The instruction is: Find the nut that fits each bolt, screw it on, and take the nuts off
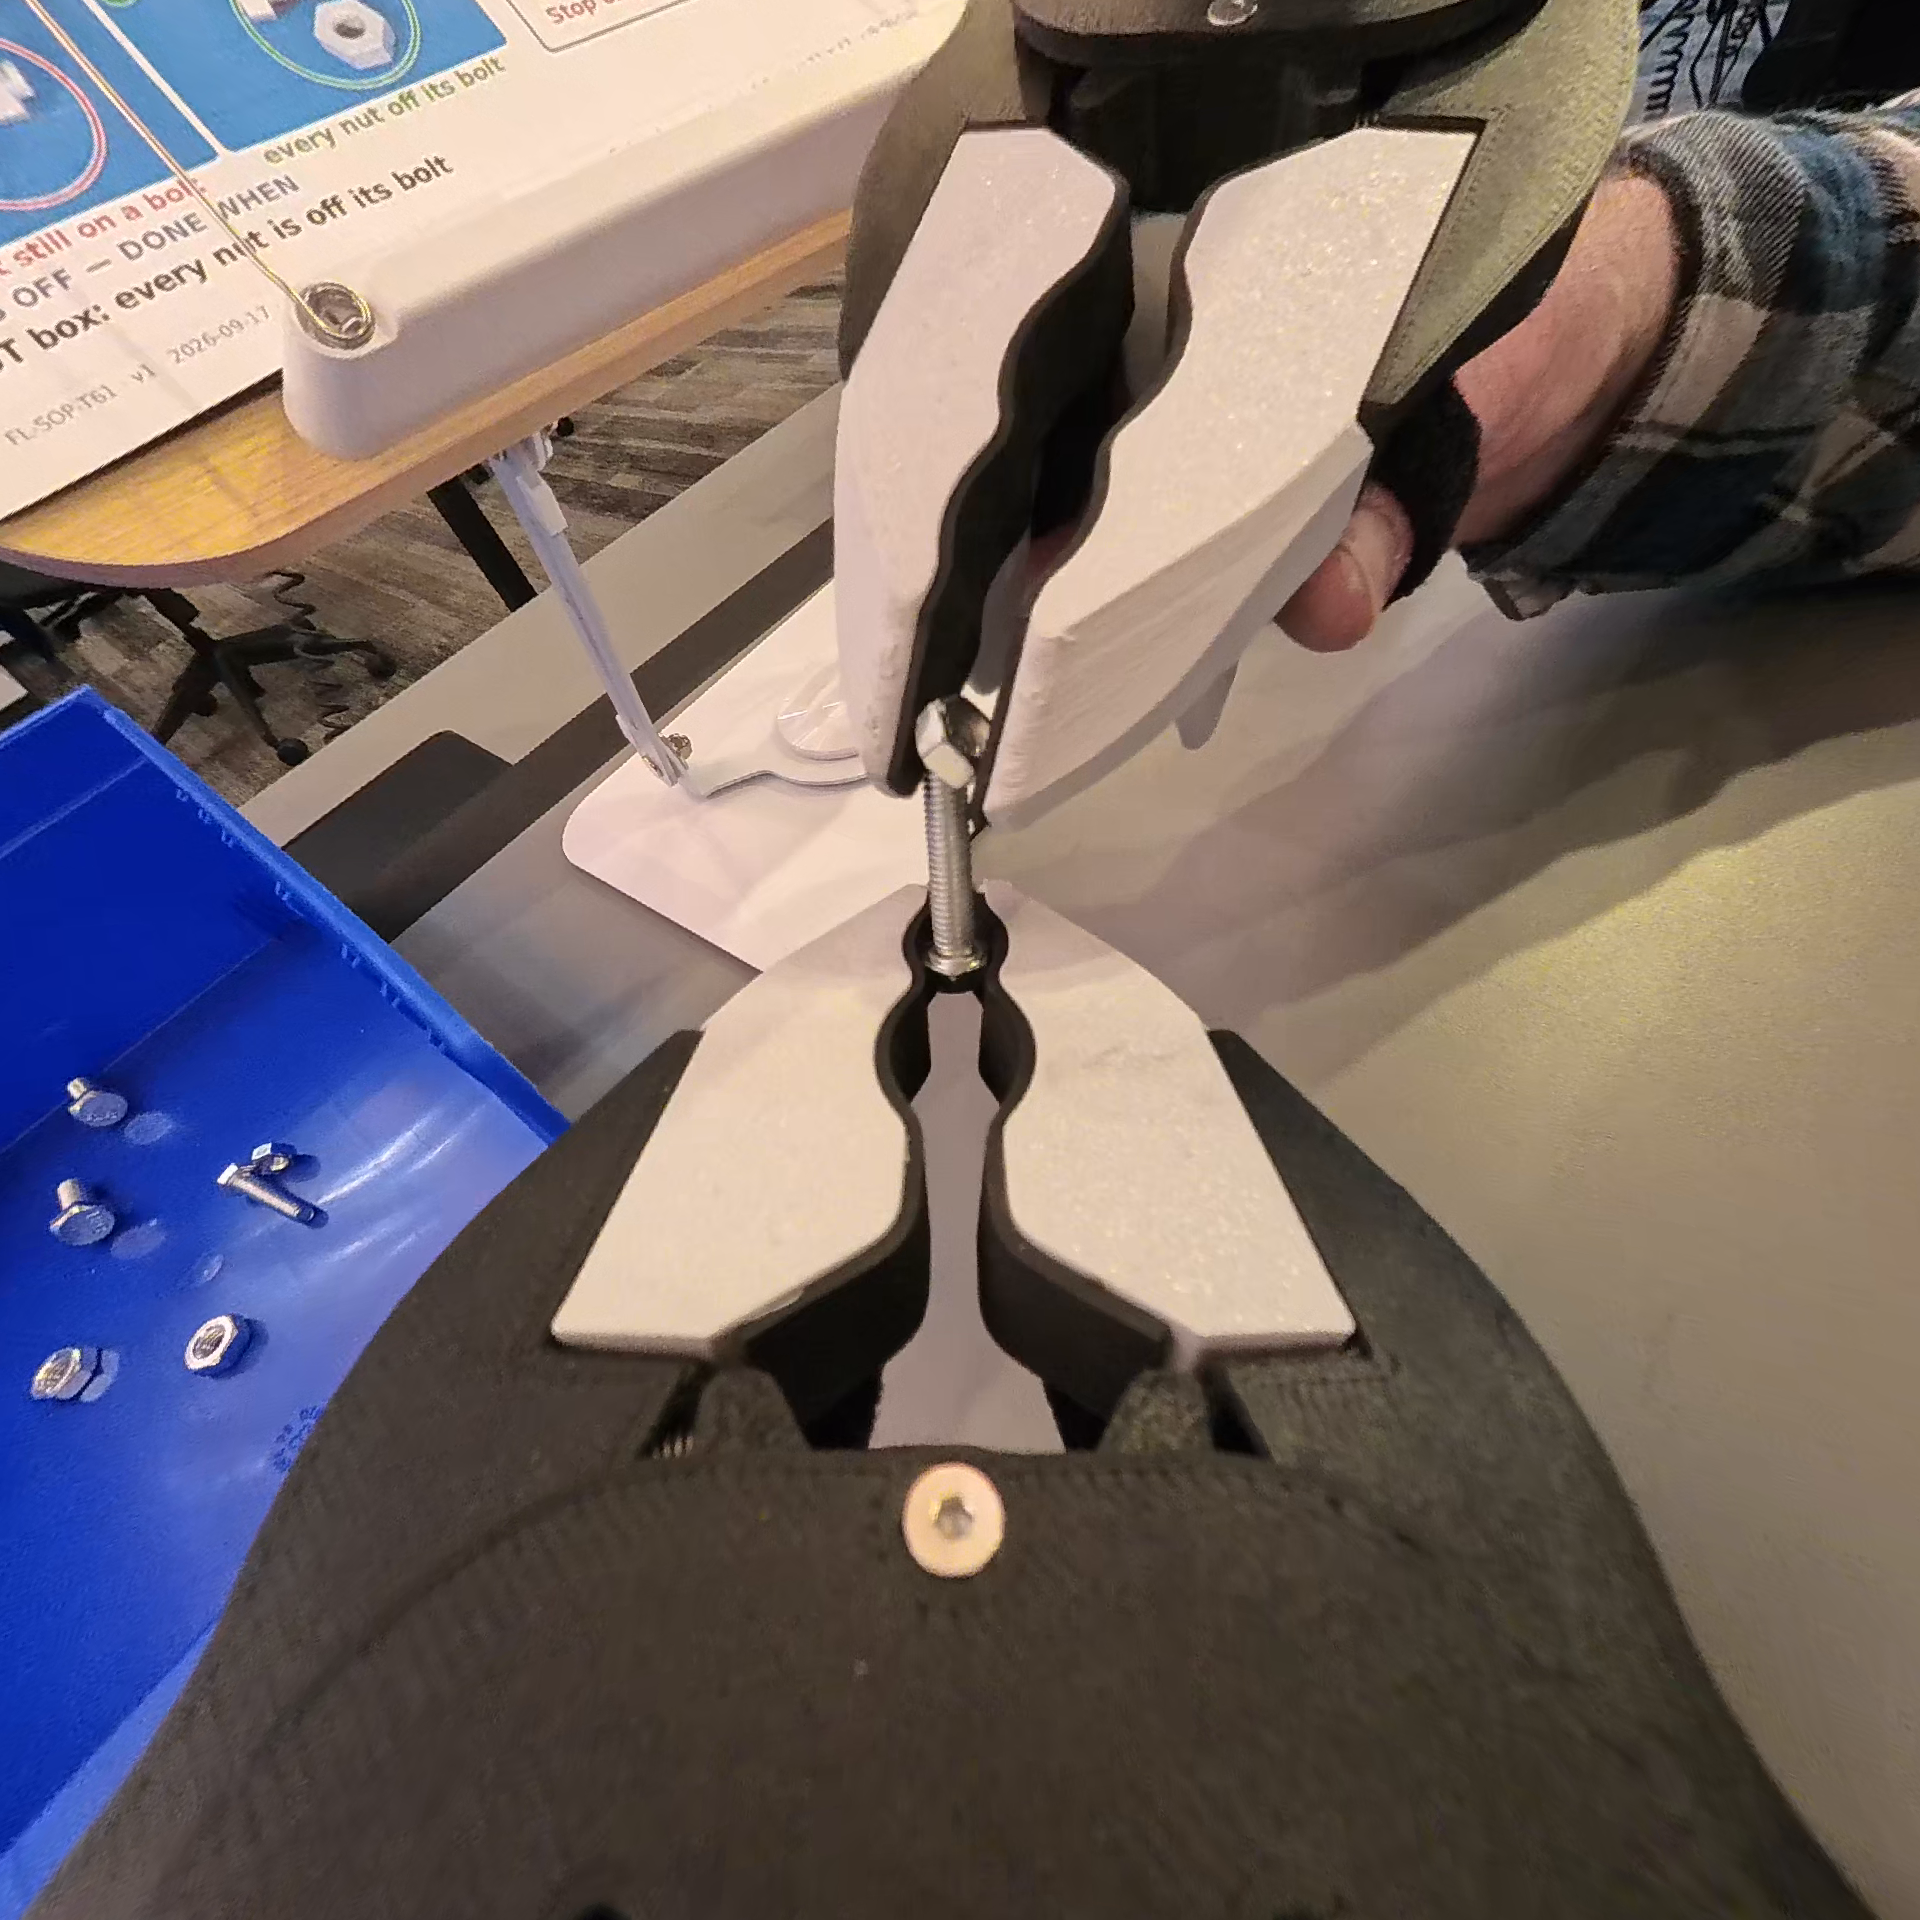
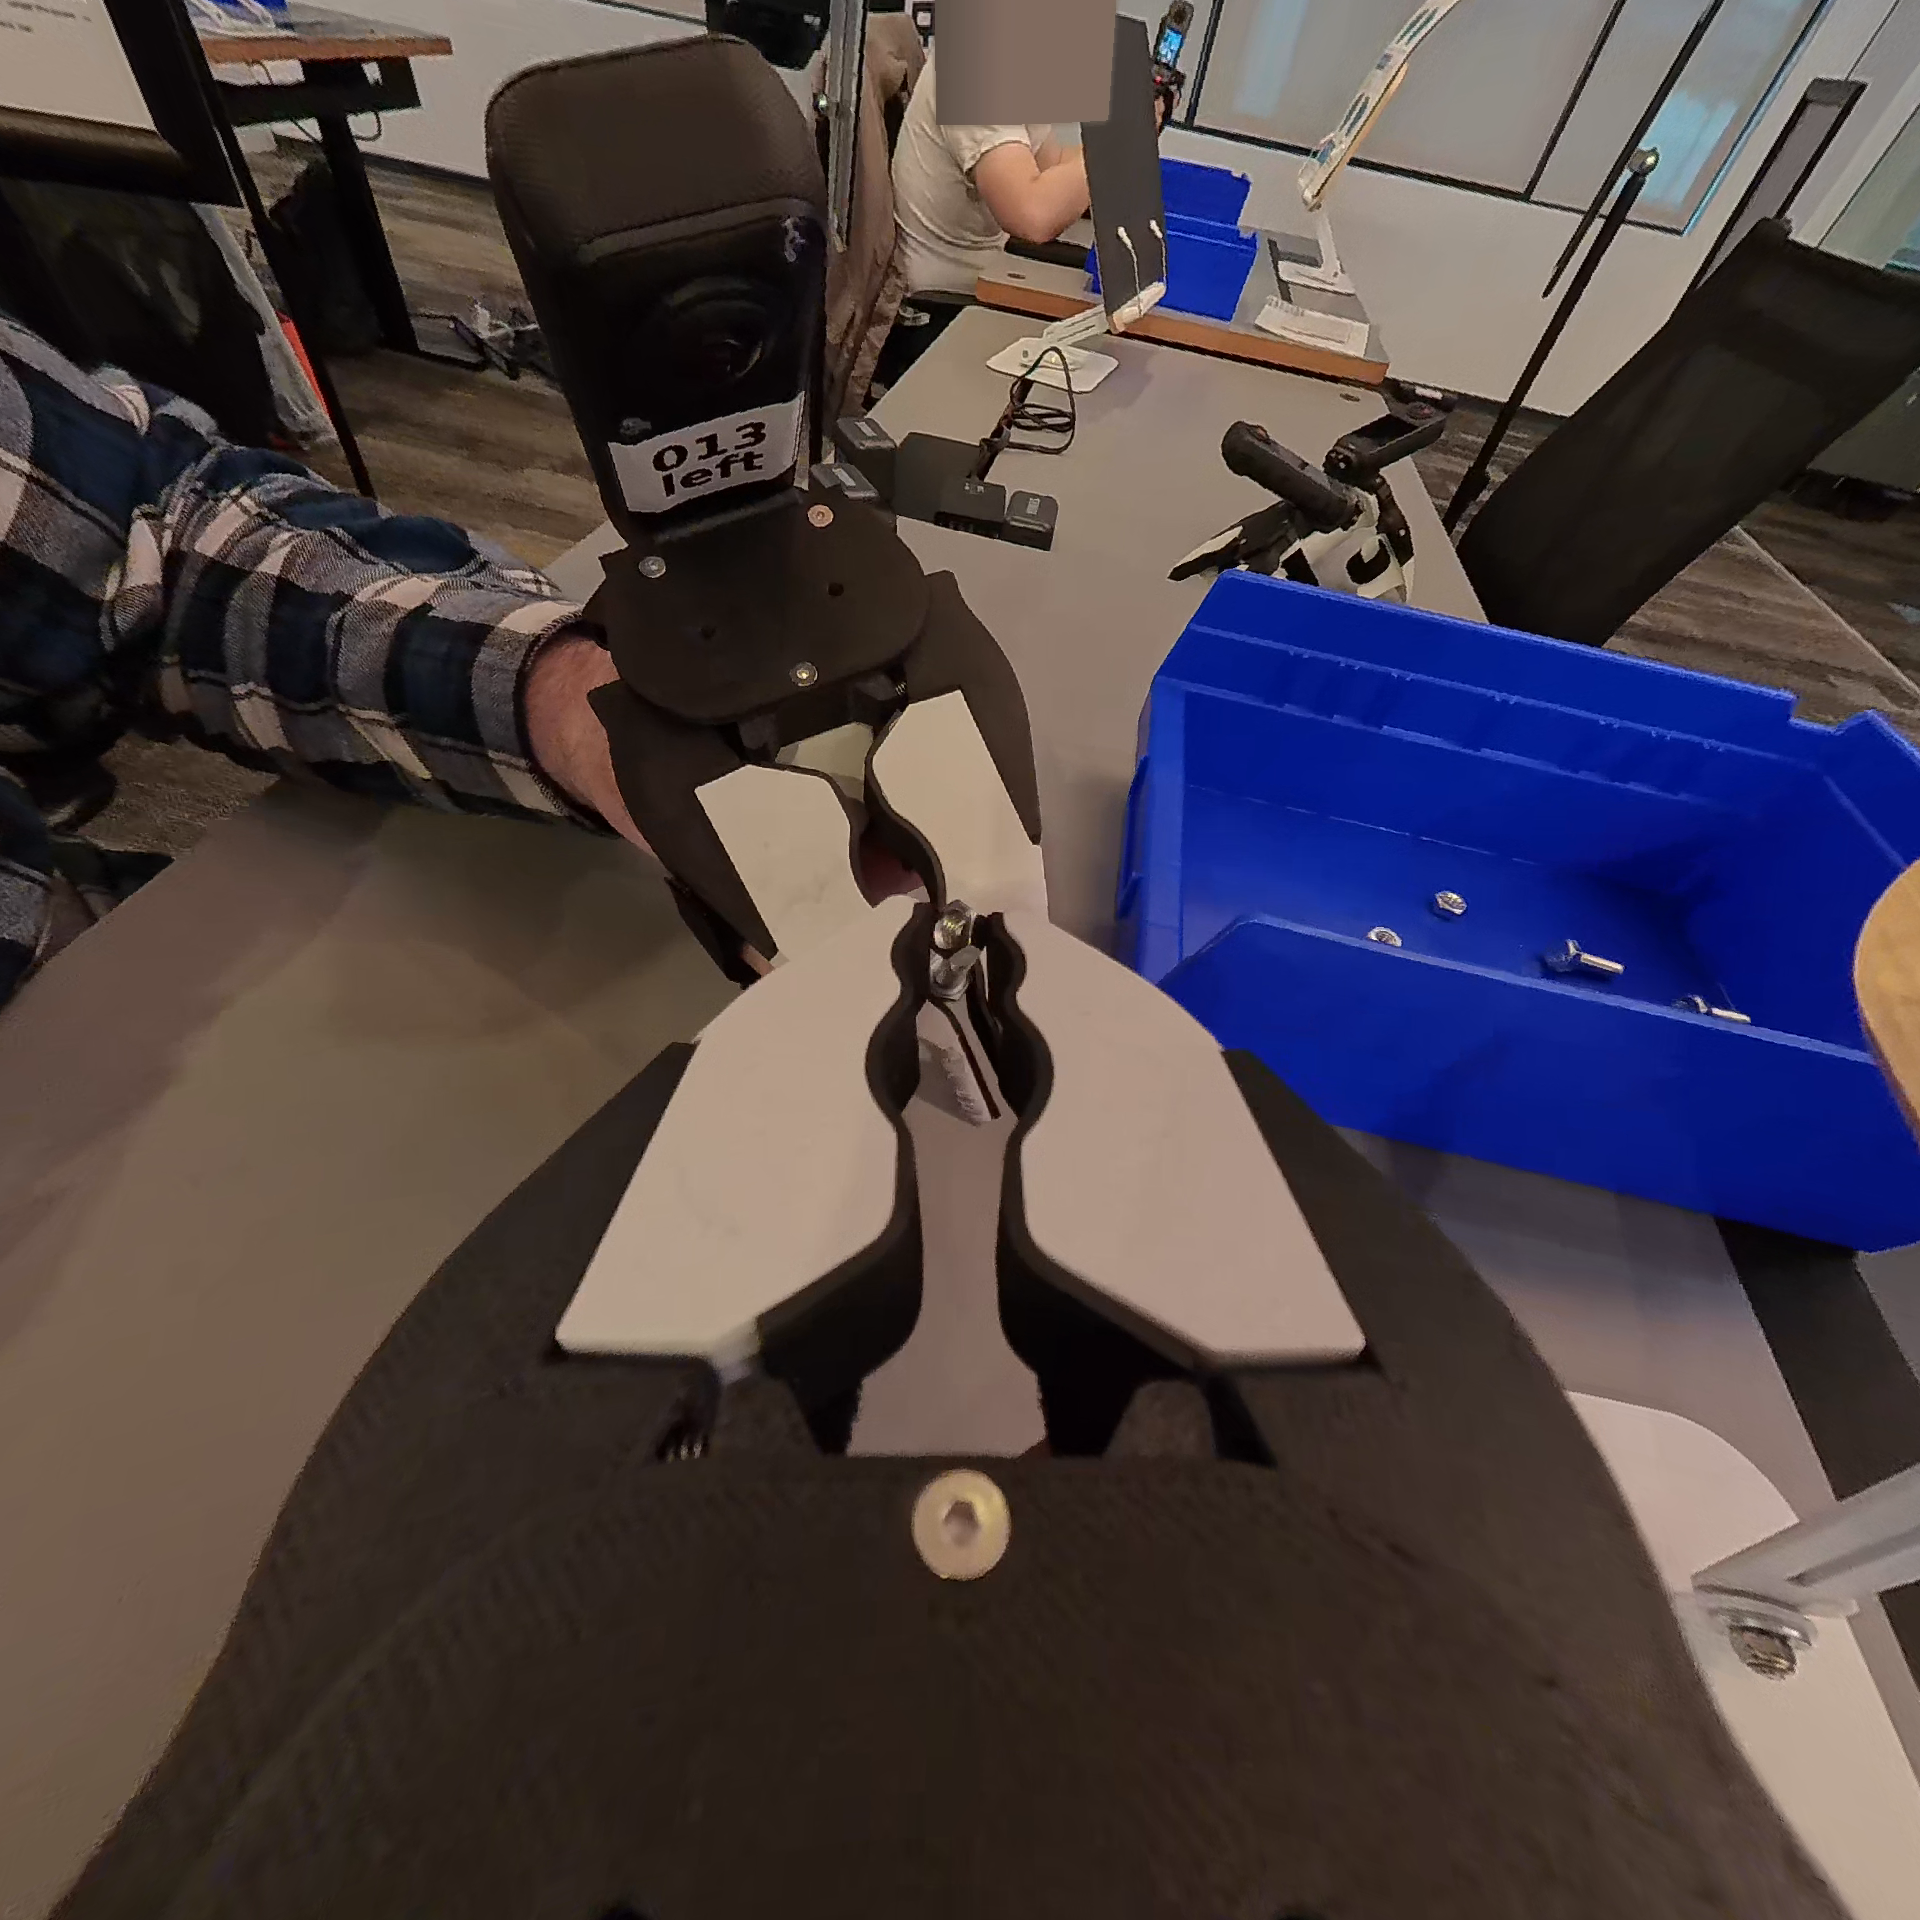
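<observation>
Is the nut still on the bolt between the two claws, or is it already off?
On. The nut sits threaded on the bolt, at the left claw tips; the right claw grips the bolt's hex head.

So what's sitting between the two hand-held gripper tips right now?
In the left wrist view, only the bolt's bare threaded shank, running from the right hand-held gripper to the left hand-held gripper.
</observation>
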